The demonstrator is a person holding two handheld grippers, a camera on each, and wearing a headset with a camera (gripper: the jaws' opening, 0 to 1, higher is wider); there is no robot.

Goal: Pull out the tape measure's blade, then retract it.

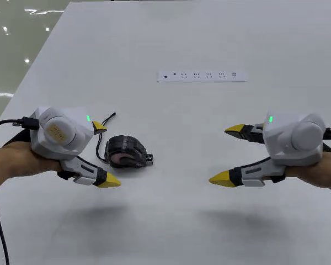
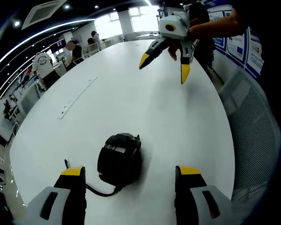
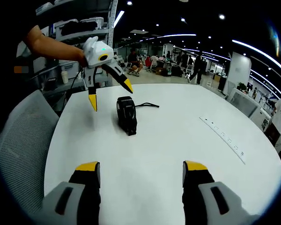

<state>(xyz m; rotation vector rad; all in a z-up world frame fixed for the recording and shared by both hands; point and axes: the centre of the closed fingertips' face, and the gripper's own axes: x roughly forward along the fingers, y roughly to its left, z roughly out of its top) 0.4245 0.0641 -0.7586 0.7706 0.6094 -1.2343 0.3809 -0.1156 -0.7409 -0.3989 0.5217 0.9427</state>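
Nothing of the task is done yet, as far as I can judge. The tape measure (image 1: 128,152) lies on the white desk (image 1: 209,33) with its blade fully wound into the black case. No length of blade shows outside it, only the small end tab at the case's mouth. Its thin black wrist cord (image 1: 102,135) trails off the far side of the case.

My left gripper (image 1: 107,154) is just beside the tape measure, on the side away from the tab. Its jaws are spread wide and hold nothing. In the left gripper view the case sits ahead of me, between the lines of my two yellow tips, and I am not touching it.

My right gripper (image 1: 224,154) is well apart from the tape measure, on the tab side. It faces the case with its jaws equally wide apart and empty. A white power strip (image 1: 202,75) lies far beyond the tape measure, out of the way.

So every step is still ahead of me. I have to clamp the case with the left gripper and catch the tab with the right. Then I draw the blade out and let it run back in. The tab looks small, so I expect catching it to be the fiddly part.
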